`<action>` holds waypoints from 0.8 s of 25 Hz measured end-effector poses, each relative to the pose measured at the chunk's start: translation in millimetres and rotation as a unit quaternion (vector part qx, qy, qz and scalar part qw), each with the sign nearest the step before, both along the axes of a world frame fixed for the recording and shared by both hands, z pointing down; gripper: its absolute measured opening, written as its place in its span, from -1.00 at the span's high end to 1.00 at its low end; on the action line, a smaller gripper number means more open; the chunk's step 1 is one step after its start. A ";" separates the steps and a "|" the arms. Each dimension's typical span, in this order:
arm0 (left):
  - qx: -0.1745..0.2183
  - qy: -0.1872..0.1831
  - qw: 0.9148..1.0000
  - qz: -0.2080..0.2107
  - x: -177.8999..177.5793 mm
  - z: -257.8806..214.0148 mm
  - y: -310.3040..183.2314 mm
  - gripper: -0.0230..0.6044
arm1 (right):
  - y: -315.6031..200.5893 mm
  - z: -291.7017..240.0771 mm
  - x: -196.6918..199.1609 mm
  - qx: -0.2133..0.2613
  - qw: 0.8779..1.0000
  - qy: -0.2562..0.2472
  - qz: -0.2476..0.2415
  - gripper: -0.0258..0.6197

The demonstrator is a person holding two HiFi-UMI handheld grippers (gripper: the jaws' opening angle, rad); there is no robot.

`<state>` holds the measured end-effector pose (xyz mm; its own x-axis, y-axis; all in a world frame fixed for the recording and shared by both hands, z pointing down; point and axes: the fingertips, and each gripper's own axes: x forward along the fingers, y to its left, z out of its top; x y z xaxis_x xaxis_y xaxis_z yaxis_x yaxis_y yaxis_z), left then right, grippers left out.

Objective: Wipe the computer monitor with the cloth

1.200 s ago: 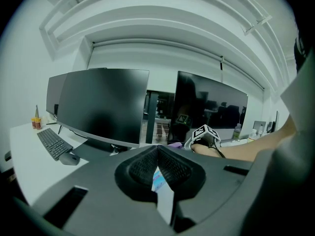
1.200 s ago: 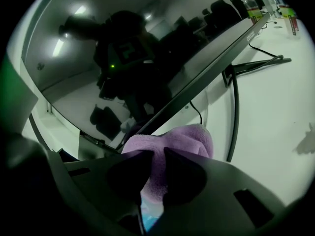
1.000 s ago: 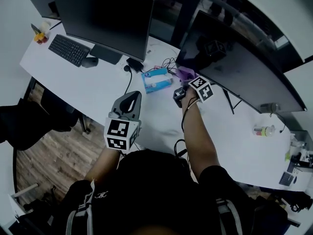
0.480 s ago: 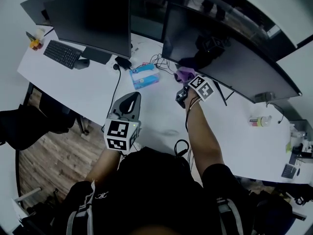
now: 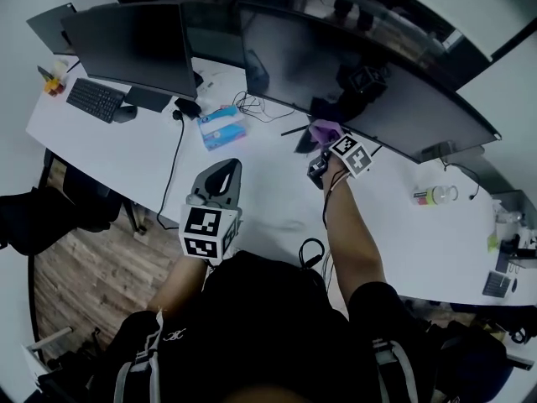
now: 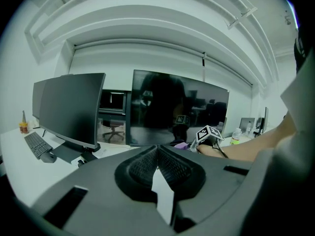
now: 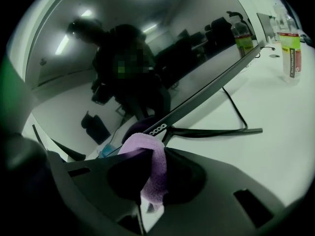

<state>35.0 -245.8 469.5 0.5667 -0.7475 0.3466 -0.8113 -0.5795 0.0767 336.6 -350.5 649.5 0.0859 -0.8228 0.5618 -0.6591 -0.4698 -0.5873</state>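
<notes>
A long white table runs across an office room, with wood-plank floor at its near left side. On it stands a wide dark computer monitor, its screen mirroring the room's ceiling lights, and to its left a second monitor with a keyboard in front. The left hand-held gripper hangs over the table's near edge, well apart from the screen, jaws pressed together with nothing between them. The right hand-held gripper is clamped on the purple cloth, held right at the wide monitor's lower edge above its thin stand foot. A blue tissue box and a bottle sit on the table.
</notes>
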 end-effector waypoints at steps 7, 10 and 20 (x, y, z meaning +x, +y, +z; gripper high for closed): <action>0.003 -0.004 1.000 0.028 60.5 -3.8 22.5 0.88 | 36.1 -2.1 68.2 -0.003 1.000 0.014 0.020 0.69; 0.007 -0.005 0.999 0.040 84.4 -6.1 28.5 0.88 | 52.2 -2.6 100.4 -0.006 0.999 0.022 0.033 0.69; 0.011 -0.008 0.996 0.089 169.8 -4.7 54.6 0.88 | 107.2 -8.0 201.9 -0.029 0.994 0.073 0.074 0.69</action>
<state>204.8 -191.2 464.8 0.6855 -0.6430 0.3415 -0.6964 -0.7159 0.0499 538.5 -243.3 641.5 0.2880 -0.7619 0.5802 -0.6562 -0.5983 -0.4598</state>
